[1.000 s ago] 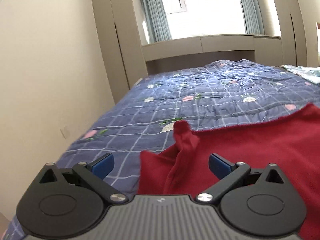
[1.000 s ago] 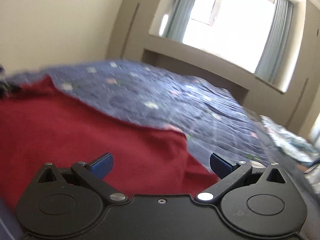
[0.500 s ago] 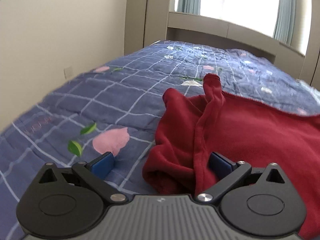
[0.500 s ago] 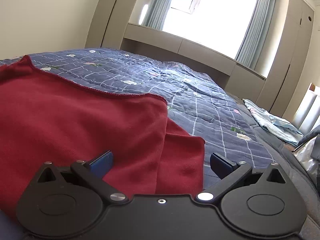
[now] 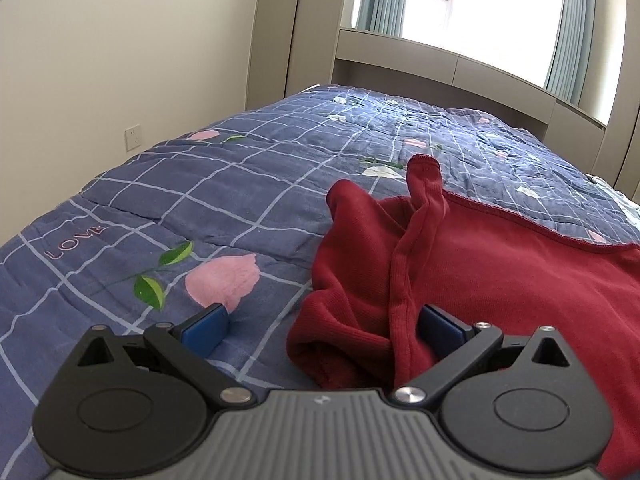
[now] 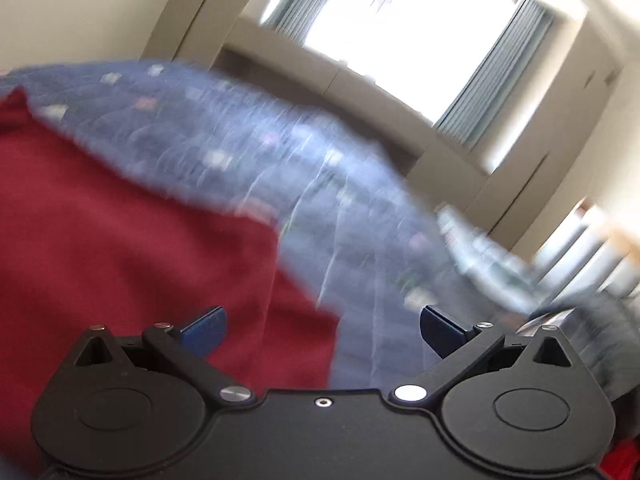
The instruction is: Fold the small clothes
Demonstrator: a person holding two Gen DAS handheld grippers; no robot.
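Your left gripper [image 5: 322, 328] has its blue fingers [image 5: 204, 328] spread wide. A bunched-up part of the red garment [image 5: 500, 272] sits between them, up against the right finger, but nothing is pinched. The left finger is over the blue flowered quilt [image 5: 224, 184].

Your right gripper [image 6: 322, 326] has its fingers spread wide too, holding nothing. This view is blurry. The red garment [image 6: 120, 248] lies under the left finger, and its edge ends between the fingers. The quilt [image 6: 320, 184] is under the right finger.
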